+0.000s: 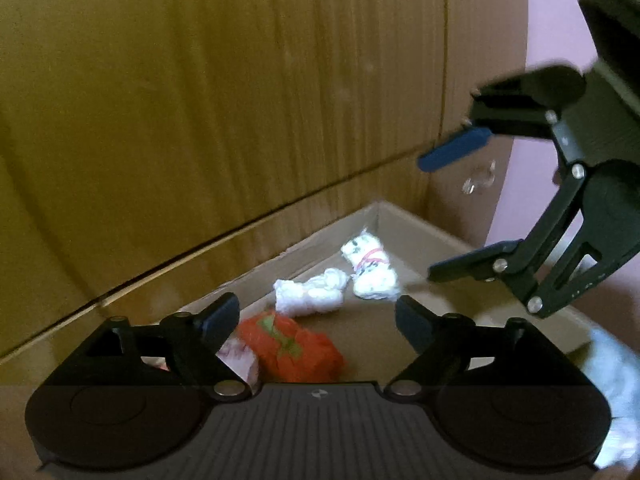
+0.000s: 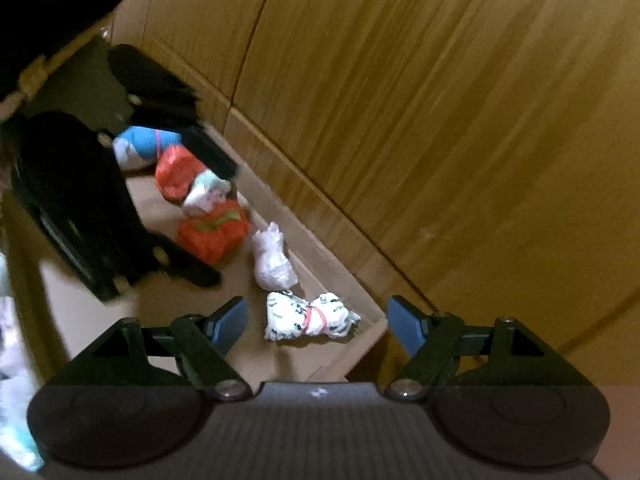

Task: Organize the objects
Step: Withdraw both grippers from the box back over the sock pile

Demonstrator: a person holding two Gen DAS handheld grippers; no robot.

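Note:
Several rolled sock bundles lie in a row along the wall of a shallow cardboard tray (image 1: 424, 220). A white bundle with black marks and a pink band (image 1: 370, 270) (image 2: 310, 316) is at the tray's corner. A plain white bundle (image 1: 310, 296) (image 2: 272, 258) and an orange-and-green bundle (image 1: 292, 346) (image 2: 212, 232) follow it. A red bundle (image 2: 176, 170) and a blue-and-white bundle (image 2: 140, 146) lie further along. My left gripper (image 1: 316, 322) is open and empty above the orange bundle. My right gripper (image 2: 316, 324) is open and empty above the marked bundle, and also shows in the left wrist view (image 1: 428, 216).
A tall cardboard wall (image 1: 224, 92) (image 2: 440, 100) stands right behind the tray. A pink wall (image 1: 560, 32) is at the right. The left gripper's black body (image 2: 80, 200) hangs over the tray's left part. A white-and-teal cloth (image 2: 12, 340) is at the far left edge.

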